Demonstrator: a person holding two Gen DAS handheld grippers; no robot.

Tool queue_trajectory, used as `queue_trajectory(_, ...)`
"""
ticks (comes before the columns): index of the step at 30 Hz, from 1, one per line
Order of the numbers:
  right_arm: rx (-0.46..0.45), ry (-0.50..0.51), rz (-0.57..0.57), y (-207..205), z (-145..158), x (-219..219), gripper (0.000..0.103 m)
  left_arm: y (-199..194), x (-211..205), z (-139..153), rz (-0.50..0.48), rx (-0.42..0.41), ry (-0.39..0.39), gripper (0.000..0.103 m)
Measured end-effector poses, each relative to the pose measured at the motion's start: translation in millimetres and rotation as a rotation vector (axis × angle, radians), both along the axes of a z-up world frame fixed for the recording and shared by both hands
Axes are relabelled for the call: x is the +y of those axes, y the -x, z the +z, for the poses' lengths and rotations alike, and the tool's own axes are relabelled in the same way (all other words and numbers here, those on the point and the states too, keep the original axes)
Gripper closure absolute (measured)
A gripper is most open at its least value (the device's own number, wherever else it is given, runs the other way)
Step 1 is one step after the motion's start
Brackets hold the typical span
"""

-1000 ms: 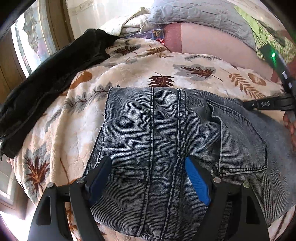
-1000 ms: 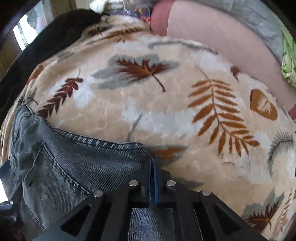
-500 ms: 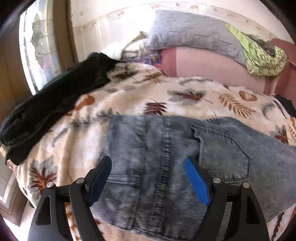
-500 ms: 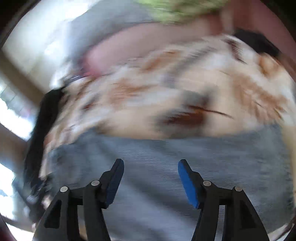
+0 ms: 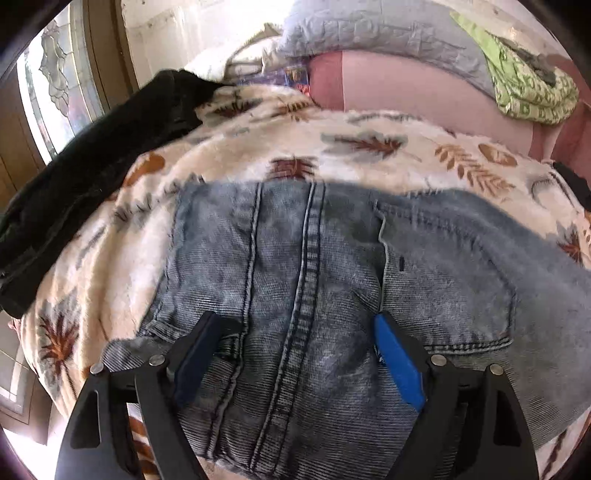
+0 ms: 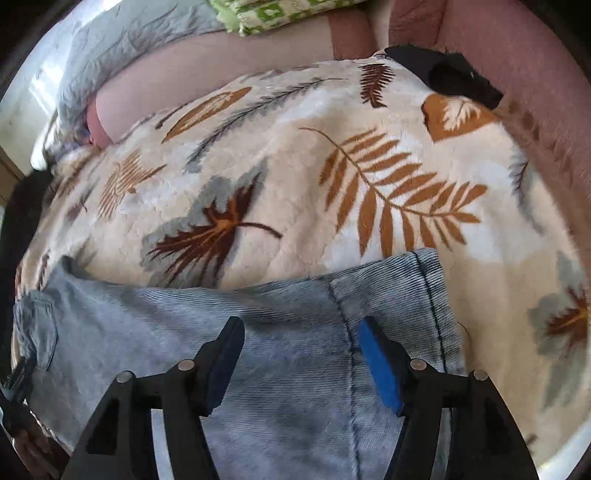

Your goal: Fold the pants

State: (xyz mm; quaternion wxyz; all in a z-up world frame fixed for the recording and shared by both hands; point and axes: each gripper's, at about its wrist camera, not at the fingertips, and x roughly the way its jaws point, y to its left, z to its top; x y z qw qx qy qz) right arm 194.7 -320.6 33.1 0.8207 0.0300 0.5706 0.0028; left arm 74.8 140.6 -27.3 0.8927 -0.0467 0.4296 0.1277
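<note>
Light blue denim pants (image 5: 332, 280) lie flat on a leaf-print blanket (image 5: 369, 147). The left wrist view shows the seat end with a back pocket (image 5: 447, 280) and centre seam. My left gripper (image 5: 295, 332) is open, its blue pads spread just above the denim over the seam. The right wrist view shows the leg part of the pants (image 6: 288, 332) with its hem edge (image 6: 432, 295) at the right. My right gripper (image 6: 299, 339) is open above the leg and holds nothing.
A black garment (image 5: 92, 177) lies along the blanket's left edge by a window. A pink sofa back (image 5: 406, 85), a grey pillow (image 5: 369, 33) and a green cloth (image 5: 528, 85) are behind. Another black item (image 6: 450, 74) lies at the blanket's far right.
My right gripper let go of the pants edge, opened, and swung right over the leg end. My left gripper stayed open, lifted back and then came lower over the seat.
</note>
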Motion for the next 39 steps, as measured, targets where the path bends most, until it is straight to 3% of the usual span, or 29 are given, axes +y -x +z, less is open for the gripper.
queue_trajectory(3, -0.066, 0.041, 0.022, 19, 17, 3, 0.034, 10, 0, 10, 0.022, -0.071, -0.031, 0.017)
queue_trajectory(4, -0.048, 0.068, 0.023, 20, 8, 5, 0.032, 10, 0, 9, 0.026, -0.073, -0.032, 0.017)
queue_trajectory(6, 0.069, 0.136, 0.027, 13, -30, 0, 0.029, 1, 2, -5, 0.025, 0.0, -0.012, 0.017)
queue_trajectory(7, 0.042, 0.161, 0.058, 14, -34, 2, 0.027, -4, 4, -15, 0.027, 0.045, 0.015, 0.016)
queue_trajectory(9, 0.025, 0.189, 0.054, 18, -23, 7, 0.026, -1, 5, -7, 0.042, 0.013, 0.021, 0.016)
queue_trajectory(11, -0.02, 0.084, 0.012, 26, 1, 1, 0.026, 8, 6, 5, 0.041, -0.057, 0.019, 0.016)
queue_trajectory(13, -0.051, 0.052, -0.028, 40, 26, -10, 0.026, 18, 9, 16, 0.049, -0.11, 0.014, 0.016)
queue_trajectory(16, -0.053, -0.044, -0.094, 70, 46, -38, 0.026, 16, 17, 12, 0.046, -0.086, 0.063, 0.016)
queue_trajectory(19, -0.01, -0.142, -0.136, 91, 31, -55, 0.026, 4, 14, -14, 0.047, 0.039, 0.053, 0.015)
queue_trajectory(21, 0.081, -0.13, -0.144, 89, -3, -63, 0.026, 9, 9, -7, 0.038, 0.022, 0.022, 0.015)
queue_trajectory(23, 0.041, -0.138, -0.144, 92, -3, -67, 0.026, 17, 7, 3, 0.03, -0.024, 0.011, 0.016)
queue_trajectory(27, -0.046, -0.213, -0.157, 102, 34, -62, 0.026, 40, 4, 33, 0.043, -0.208, -0.027, 0.015)
queue_trajectory(29, -0.064, -0.232, -0.127, 106, 34, -56, 0.024, 32, 1, 23, 0.02, -0.145, -0.024, 0.015)
queue_trajectory(31, 0.059, -0.215, -0.144, 100, -5, -61, 0.023, 15, 0, -7, 0.002, 0.025, 0.018, 0.014)
queue_trajectory(32, 0.066, -0.233, -0.153, 99, -16, -64, 0.023, 12, 2, -17, 0.009, 0.053, 0.035, 0.013)
queue_trajectory(35, 0.015, -0.235, -0.167, 99, 10, -56, 0.023, 22, -2, 6, 0.026, -0.037, -0.012, 0.013)
queue_trajectory(37, -0.031, -0.249, -0.095, 89, 31, -41, 0.023, 31, -7, 21, 0.038, -0.109, -0.058, 0.013)
queue_trajectory(39, -0.056, -0.263, -0.046, 71, 44, -31, 0.023, 36, -15, 34, -0.008, -0.171, -0.039, 0.013)
